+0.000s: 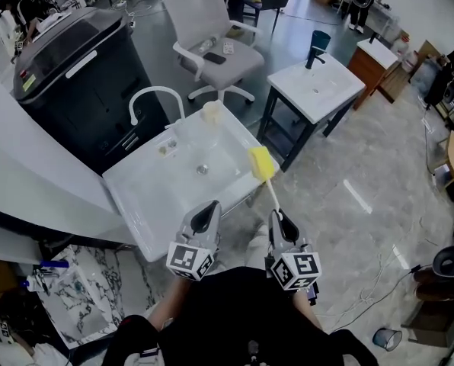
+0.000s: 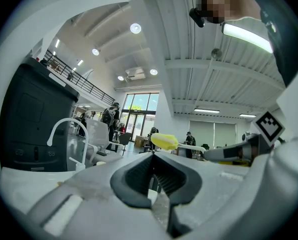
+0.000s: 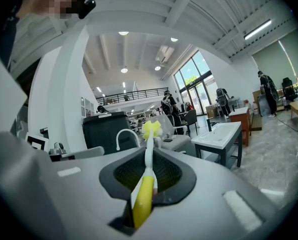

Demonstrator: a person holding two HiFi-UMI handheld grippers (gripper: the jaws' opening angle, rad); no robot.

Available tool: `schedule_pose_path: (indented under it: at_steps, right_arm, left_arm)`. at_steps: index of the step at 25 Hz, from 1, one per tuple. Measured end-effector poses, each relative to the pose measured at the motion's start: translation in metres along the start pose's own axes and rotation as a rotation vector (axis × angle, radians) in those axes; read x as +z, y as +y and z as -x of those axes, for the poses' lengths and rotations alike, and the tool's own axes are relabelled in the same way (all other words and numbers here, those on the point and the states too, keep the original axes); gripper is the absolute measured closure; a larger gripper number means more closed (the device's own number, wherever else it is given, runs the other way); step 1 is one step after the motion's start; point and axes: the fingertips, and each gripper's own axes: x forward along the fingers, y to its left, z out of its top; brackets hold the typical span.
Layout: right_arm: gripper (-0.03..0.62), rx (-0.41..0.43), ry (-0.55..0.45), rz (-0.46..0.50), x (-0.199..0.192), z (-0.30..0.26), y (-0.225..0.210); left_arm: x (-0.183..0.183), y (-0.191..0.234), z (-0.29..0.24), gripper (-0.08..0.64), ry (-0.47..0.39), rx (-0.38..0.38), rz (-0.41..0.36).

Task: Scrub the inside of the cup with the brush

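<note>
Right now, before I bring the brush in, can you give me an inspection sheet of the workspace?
Surface: white sink, drain in the basin.
Job's things: cup upright on the far rim, right of the faucet; brush, yellow head over the sink's right edge.
Clutter: small pale item near the faucet base, unclear what.
Grippers: left gripper, fingers shut, empty; right gripper, fingers shut on the brush handle.
Cables: thin cable on the floor, far right.
Surroundings: black cabinet, office chair, second sink table.

Left gripper: my pale grey shell, dark ribbed fingers.
Right gripper: same grey shell, dark pads.
Marker cubes: white, black square patterns.
Clothing: my black top.
</note>
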Motion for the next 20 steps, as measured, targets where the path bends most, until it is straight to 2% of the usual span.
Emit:
schedule_pose_path:
  at_steps: [9, 15, 20]
  right_arm:
    - [0.551, 0.119, 0.025, 0.008, 0.017, -0.08, -0.023]
    - [0.551, 0.18, 0.06, 0.011, 0.033, -0.139, -0.061]
    - [0.551, 0.264, 0.095, 0.025, 0.05, -0.185, -0.084]
  left_arm:
    - [0.001, 0.039, -0.047, 0.558, -0.002, 0.125, -0.006]
    - [0.005, 0.053, -0.102, 0.558, -0.003, 0.183, -0.013]
    - [0.01, 0.065, -0.135, 0.558, -0.008, 0.282, -0.022]
